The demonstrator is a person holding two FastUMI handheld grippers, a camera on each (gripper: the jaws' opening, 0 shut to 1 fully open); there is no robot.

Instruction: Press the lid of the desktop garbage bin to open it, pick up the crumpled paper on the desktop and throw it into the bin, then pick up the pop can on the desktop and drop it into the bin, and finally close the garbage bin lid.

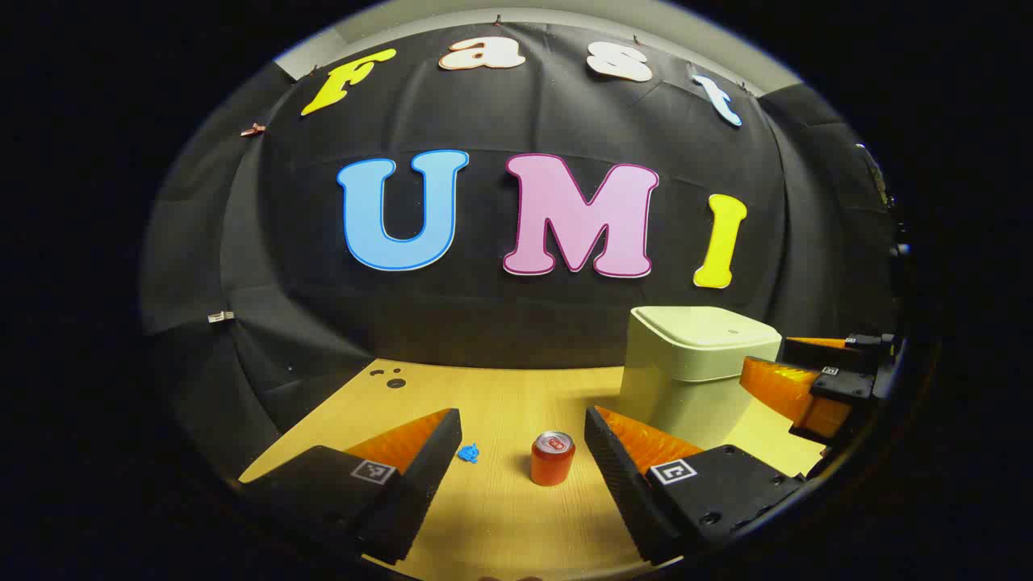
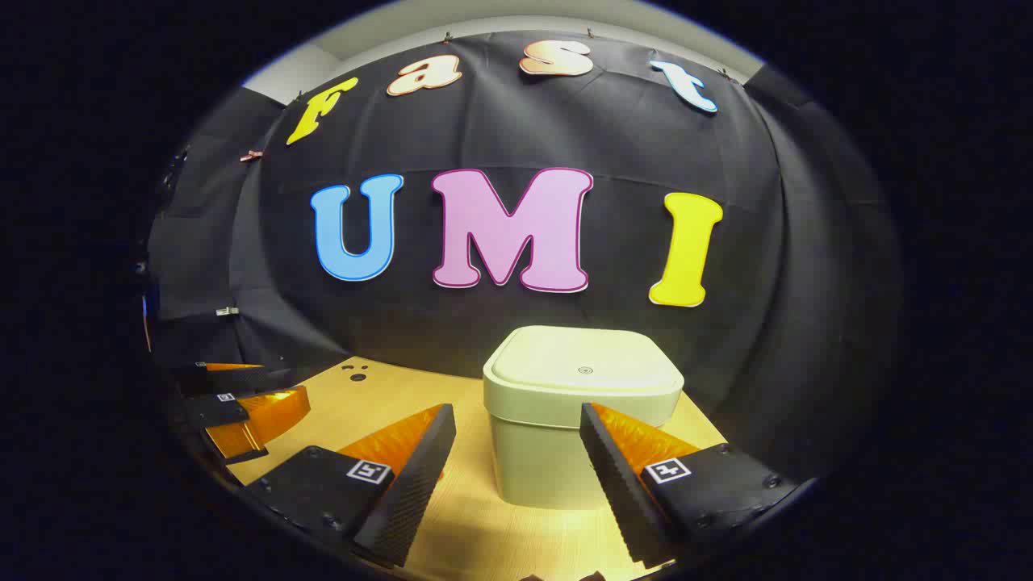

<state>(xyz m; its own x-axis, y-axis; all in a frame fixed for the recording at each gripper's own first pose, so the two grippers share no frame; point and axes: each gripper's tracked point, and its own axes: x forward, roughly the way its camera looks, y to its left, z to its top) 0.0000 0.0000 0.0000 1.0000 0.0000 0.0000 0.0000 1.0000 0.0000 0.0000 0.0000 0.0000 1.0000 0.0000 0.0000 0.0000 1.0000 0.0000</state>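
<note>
Clearly set up for the first step: faces the garbage bin squarely with the right tool, fingers spread wide and gripping nothing, ready to bring a fingertip down on the lid, which is shut flat on top. Holds that tool level and low over the table, just short of the bin's front wall, with no contact as far as can be judged. Holds the left tool likewise wide open and empty, pointed forward along the table, framing the pop can between its fingers, with the crumpled paper just beside the left finger. Finds the can upright, near the paper, both clear of the tool's pads and to the left of the bin. Parks this tool back, probably to leave the bin free for the right tool while aiming at what must be picked up afterwards. Judging by the closed lid and the untouched litter, stands at the very start: calls for a firm downward press on the lid, likely near its centre mark, before anything else.
</note>
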